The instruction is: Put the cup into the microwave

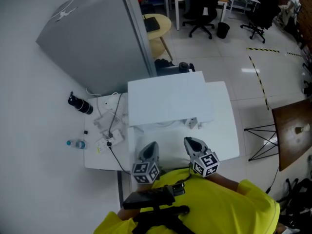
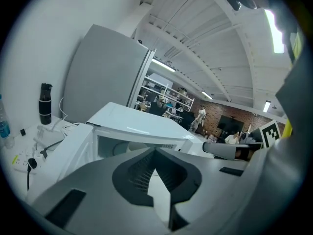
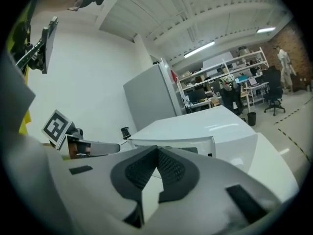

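You are holding both grippers close to your chest, over the near edge of the bench (image 1: 224, 130). The left gripper (image 1: 152, 144) is showing its jaws pressed together on nothing. The right gripper (image 1: 189, 140) is doing the same, so neither is carrying the cup.

Both are pointing at the microwave (image 1: 170, 101), which is sitting mid-bench with its front toward you. Its door (image 2: 66, 148) appears to be standing open at the left, exposing the inside. No cup is showing on the bench. A pale round shape (image 2: 121, 148) inside is probably the cup, though it may be the turntable.

Holding back this way is likely keeping the jaws clear of the door. Further left, a water bottle (image 1: 76, 143), cables (image 1: 109, 126) and a dark flask (image 1: 80, 105) are lying outside the working path, before a grey cabinet (image 1: 92, 43).
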